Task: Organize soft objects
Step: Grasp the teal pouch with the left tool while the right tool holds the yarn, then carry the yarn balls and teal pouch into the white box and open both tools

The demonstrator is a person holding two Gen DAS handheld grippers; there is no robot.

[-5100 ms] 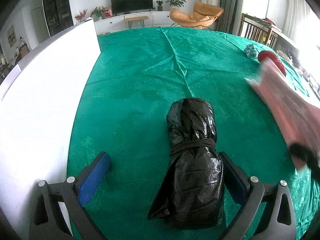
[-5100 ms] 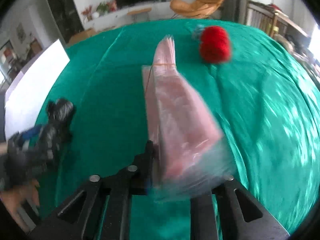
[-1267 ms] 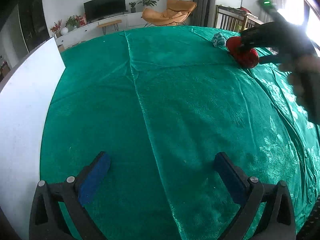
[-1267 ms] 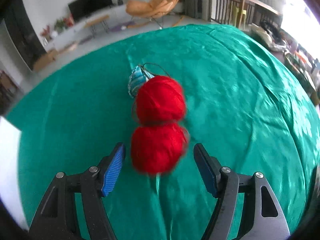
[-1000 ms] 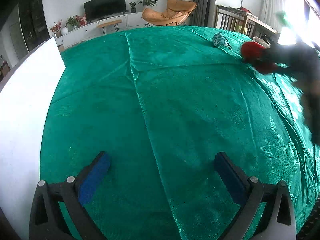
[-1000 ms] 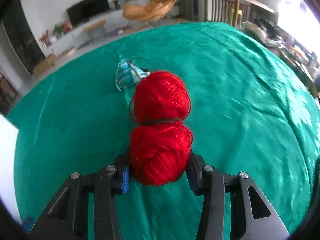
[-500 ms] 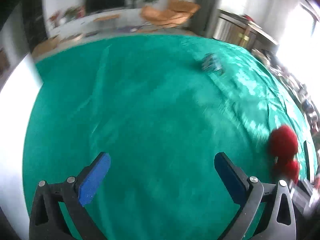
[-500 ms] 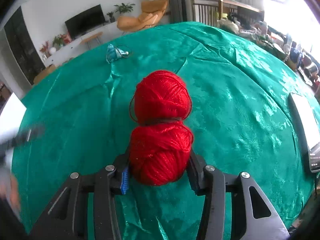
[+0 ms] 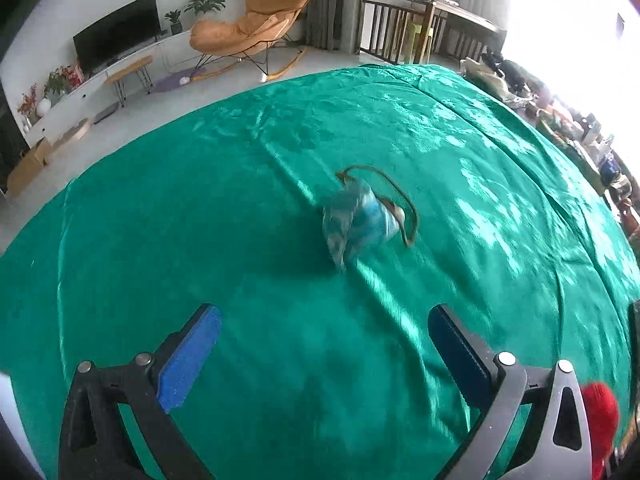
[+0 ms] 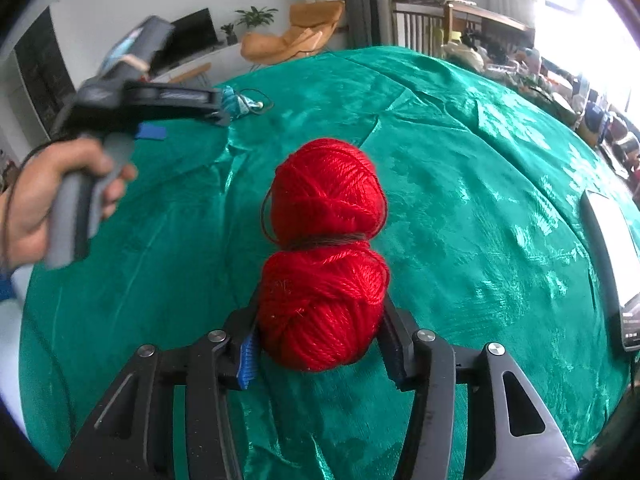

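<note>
Yarn (image 10: 324, 264) sits between loosening right jaws; left jaws gape near blue pouch (image 9: 358, 222)

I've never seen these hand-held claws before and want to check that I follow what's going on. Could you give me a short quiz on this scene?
1. True or false: the left gripper holds the blue pouch.
2. Which gripper has the red yarn between its fingers?
3. What lies under the pouch? A green cloth, B white paper, C bare wood.

Key:
1. False. It is open and empty, and the pouch lies ahead of it.
2. The right gripper. Its jaws have just been opening, with the yarn between them.
3. A.
</note>
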